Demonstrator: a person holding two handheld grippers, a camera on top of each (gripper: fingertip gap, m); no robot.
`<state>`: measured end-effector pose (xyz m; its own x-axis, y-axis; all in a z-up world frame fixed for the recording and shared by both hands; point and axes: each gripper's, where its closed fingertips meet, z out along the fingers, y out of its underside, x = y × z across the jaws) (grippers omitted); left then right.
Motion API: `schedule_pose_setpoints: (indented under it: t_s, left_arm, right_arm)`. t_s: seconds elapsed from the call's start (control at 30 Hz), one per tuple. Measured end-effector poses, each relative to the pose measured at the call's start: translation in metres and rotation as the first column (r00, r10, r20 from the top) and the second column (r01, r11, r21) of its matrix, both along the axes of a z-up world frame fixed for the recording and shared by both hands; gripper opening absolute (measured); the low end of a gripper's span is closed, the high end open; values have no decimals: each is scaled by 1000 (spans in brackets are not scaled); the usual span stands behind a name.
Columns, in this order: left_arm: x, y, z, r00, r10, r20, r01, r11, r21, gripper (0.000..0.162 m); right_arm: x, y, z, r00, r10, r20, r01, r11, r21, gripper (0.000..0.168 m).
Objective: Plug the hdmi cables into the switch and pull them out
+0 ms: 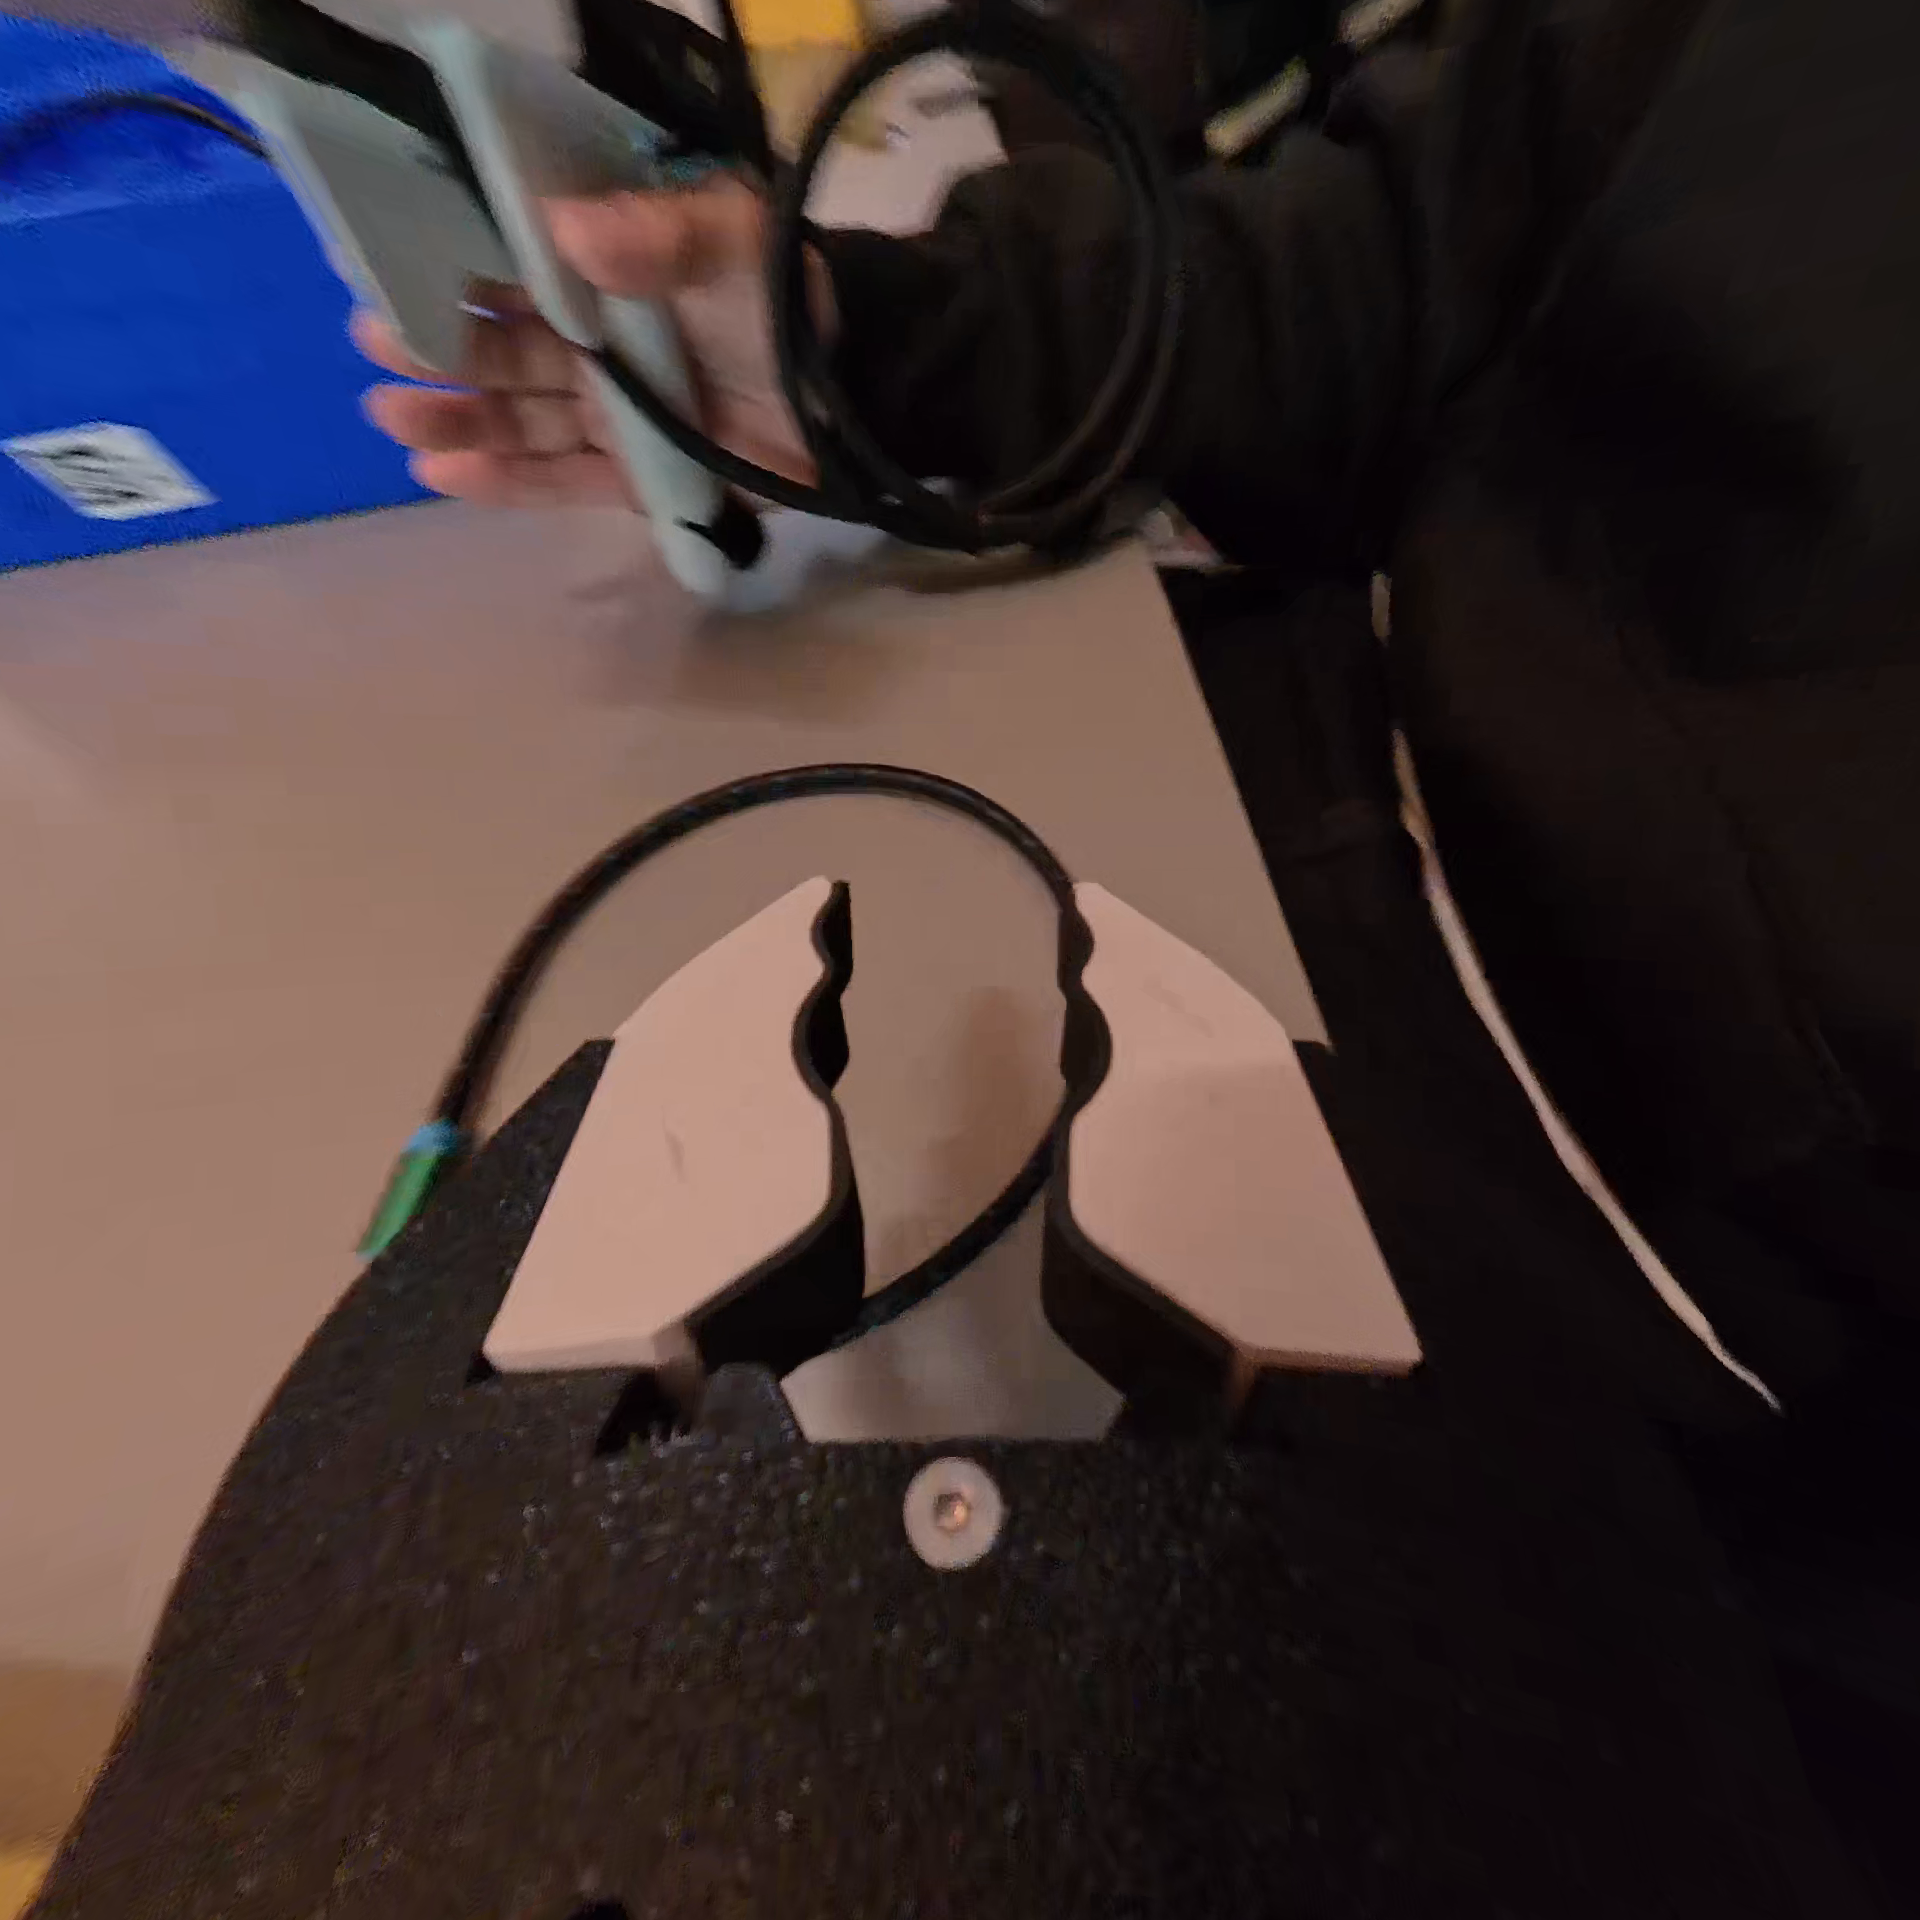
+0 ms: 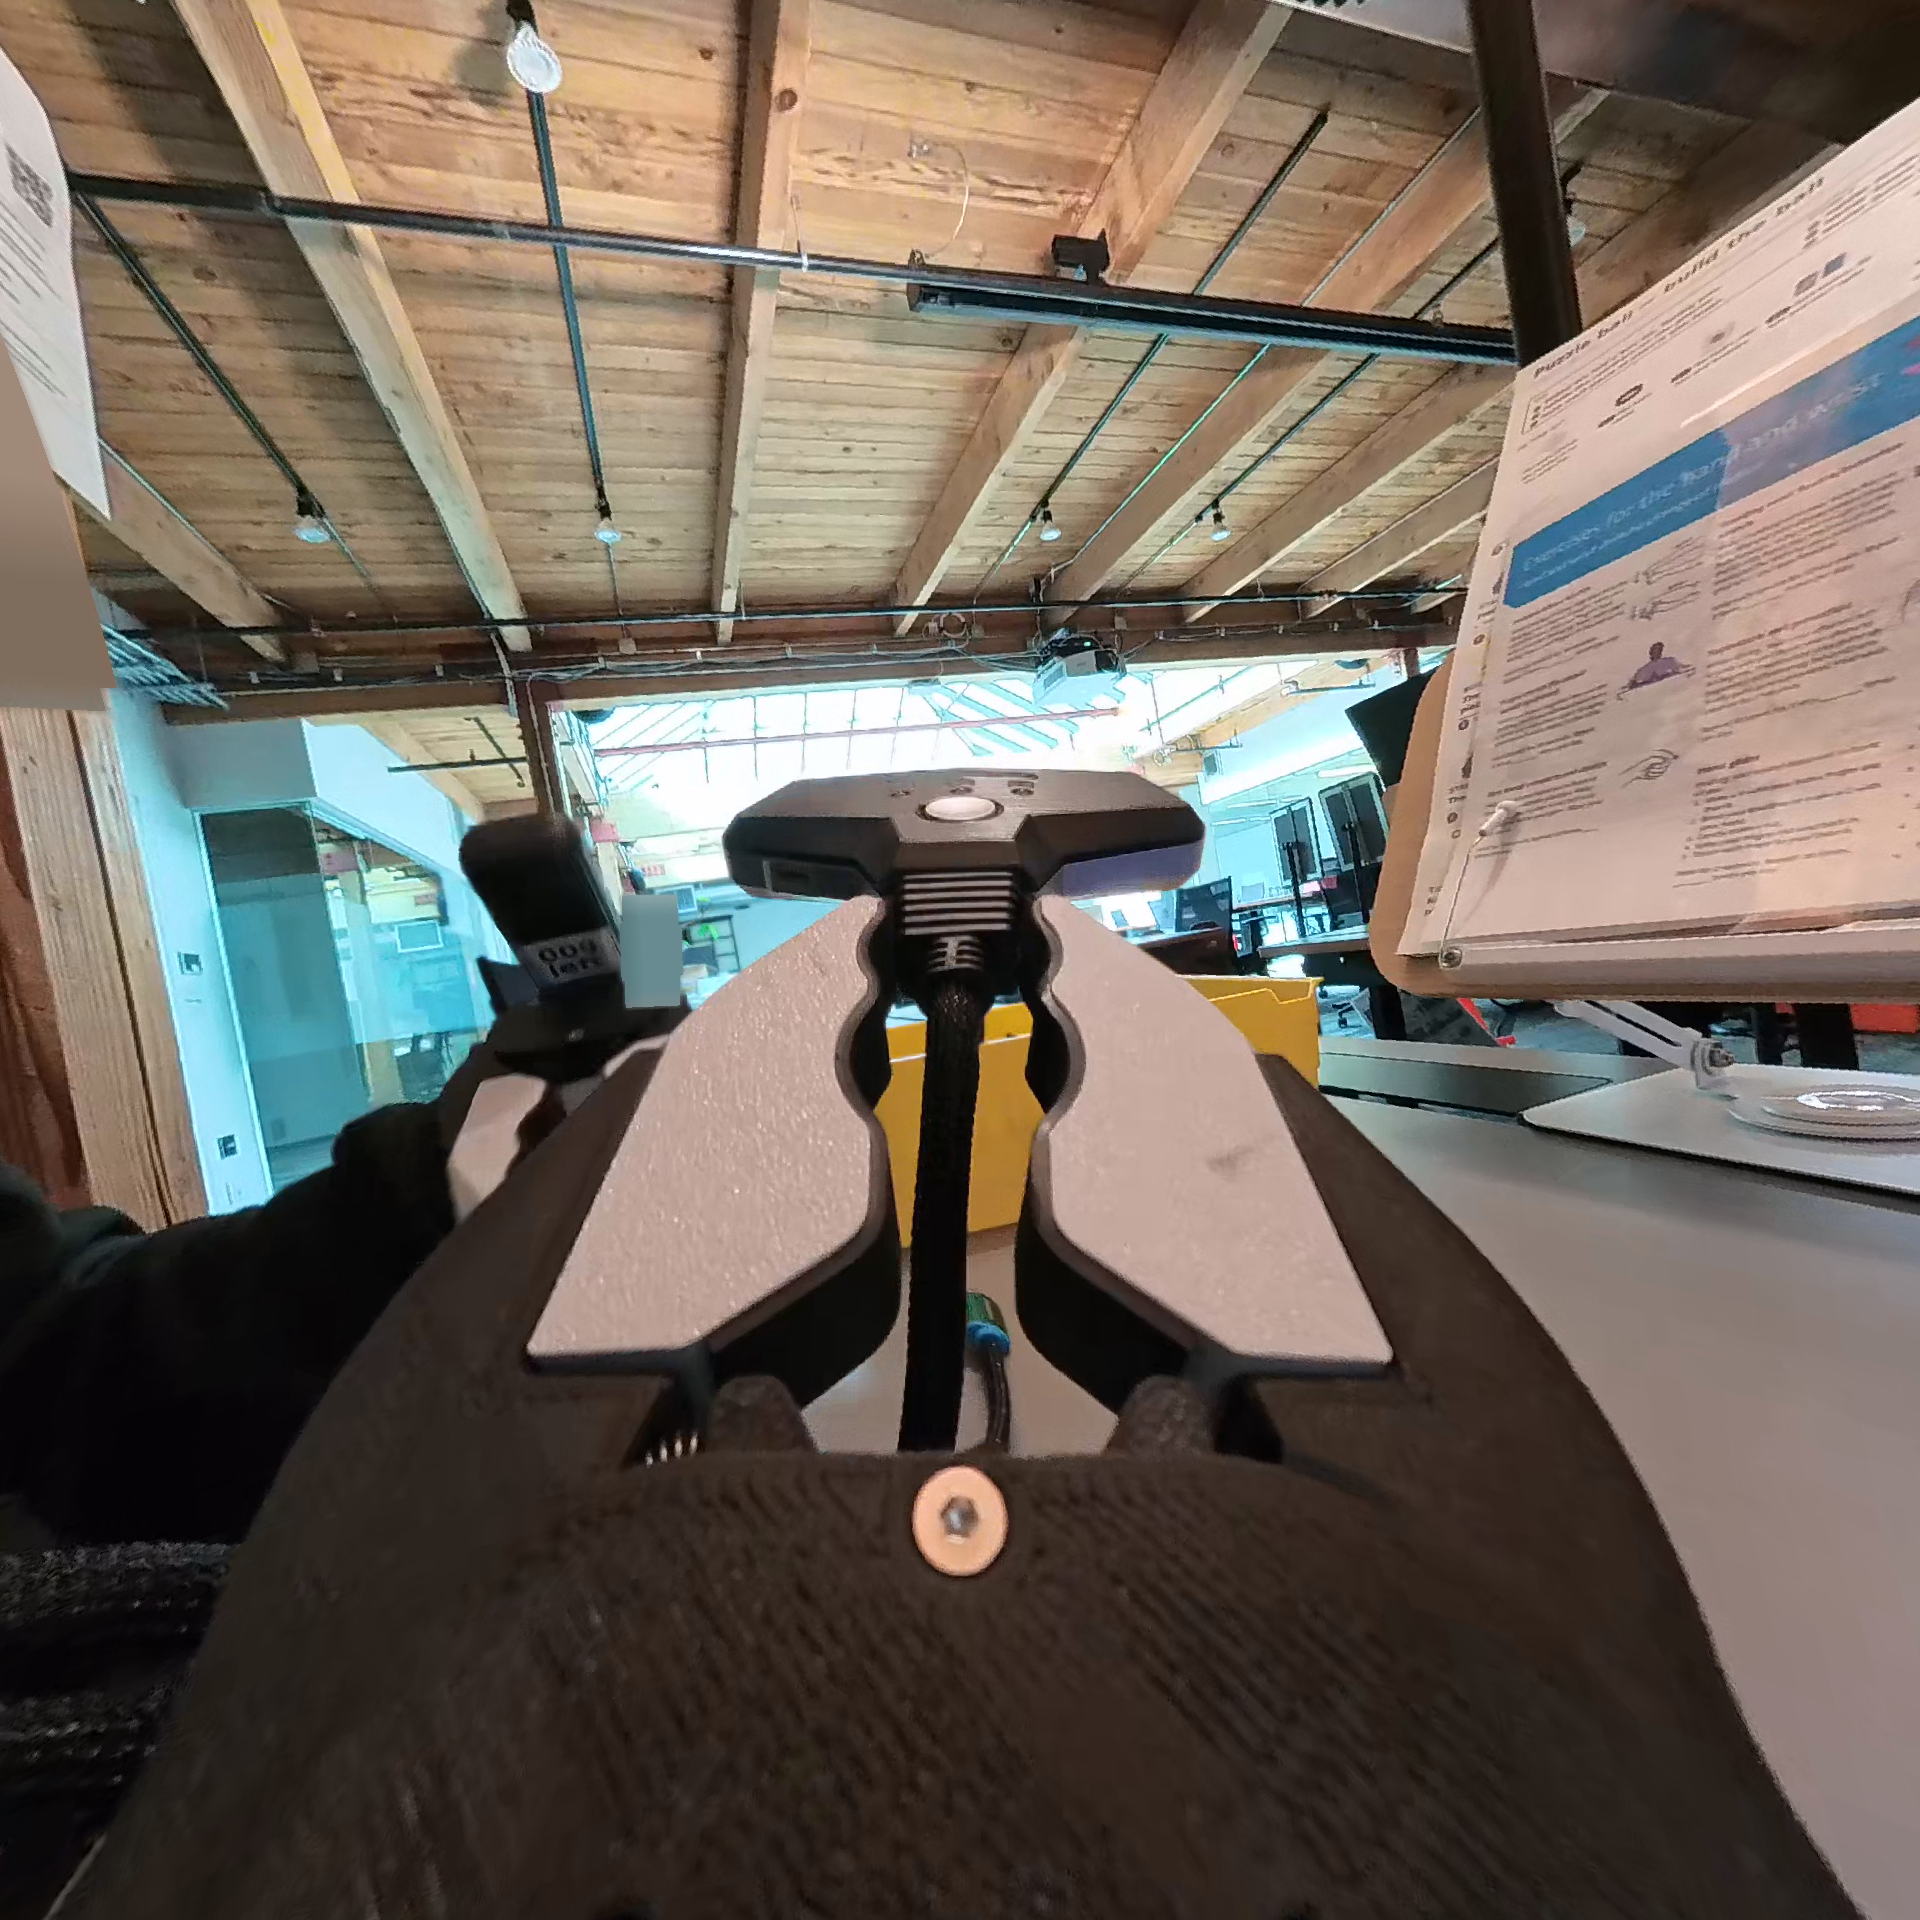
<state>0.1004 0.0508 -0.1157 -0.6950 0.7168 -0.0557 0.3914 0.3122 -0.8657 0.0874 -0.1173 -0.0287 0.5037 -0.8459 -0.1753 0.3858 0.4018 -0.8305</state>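
In the right wrist view my right gripper (image 2: 956, 920) points upward and is shut on the ribbed neck of a black HDMI switch (image 2: 966, 831). The switch's braided black cable (image 2: 940, 1195) hangs down between the fingers. A green-tipped plug (image 2: 982, 1325) shows below it. In the left wrist view my left gripper (image 1: 956, 904) is open and low over the grey table (image 1: 312, 779). A thin black cable (image 1: 831, 774) with a green plug (image 1: 410, 1190) loops on the table around and under its fingers, not gripped. The right gripper (image 1: 540, 239), blurred, is held by a hand beyond, with coiled black cables (image 1: 977, 312).
A blue bin (image 1: 156, 312) stands at the far left of the table. The table's edge (image 1: 1247, 831) runs along the right beside a dark-clothed person. A yellow bin (image 2: 1247, 1039), a document stand (image 2: 1714, 623) and a metal base plate (image 2: 1662, 1127) are at the right.
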Motion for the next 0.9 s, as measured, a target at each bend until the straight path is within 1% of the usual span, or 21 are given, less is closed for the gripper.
schedule_pose_setpoints:
  t_s: [0.03,0.07,0.1,0.13,0.17,0.2,0.23,0.3,0.4,0.5,0.57,0.7,0.9]
  left_arm:
    - [14,-5,5,995,100,17,-100,995,-9,38]
    - [33,-9,5,971,232,60,-234,972,19,37]
    - [54,-8,1,921,368,127,-379,922,79,38]
    - [71,-3,-4,858,473,200,-504,850,153,38]
    - [83,6,-10,794,544,271,-601,769,219,38]
    - [90,14,-17,745,579,330,-663,699,270,38]
    - [91,21,-25,719,586,373,-692,649,315,39]
    - [84,28,-40,721,567,398,-693,597,404,39]
    - [74,23,-60,745,556,370,-663,550,508,38]
    - [77,19,-73,725,560,400,-682,508,526,38]
    - [78,16,-78,722,557,410,-686,500,528,38]
    - [85,8,-79,702,576,419,-709,508,489,28]
    - [95,-14,-79,672,660,337,-733,527,431,20]
  right_arm:
    - [1,1,-1,1000,-3,-4,3,1000,-8,22]
    - [1,1,-1,1000,-3,-6,3,1000,-12,22]
    - [1,2,-1,1000,-3,-7,3,1000,-14,22]
    - [1,2,-1,1000,-1,-6,1,1000,-15,22]
    - [1,2,-1,1000,0,-6,0,1000,-14,22]
    - [2,3,-1,1000,0,-7,0,1000,-15,22]
    - [2,3,-2,1000,3,-9,-3,1000,-17,22]
    - [2,5,-2,1000,7,-11,-7,1000,-21,22]
    - [2,7,-2,1000,12,-10,-13,999,-30,22]
    - [2,7,-2,1000,11,-11,-12,999,-33,22]
    - [2,7,-2,1000,15,-10,-15,999,-29,22]
    - [3,9,-3,1000,21,-14,-21,999,-33,22]
    - [0,10,-1,998,57,3,-57,998,-12,22]
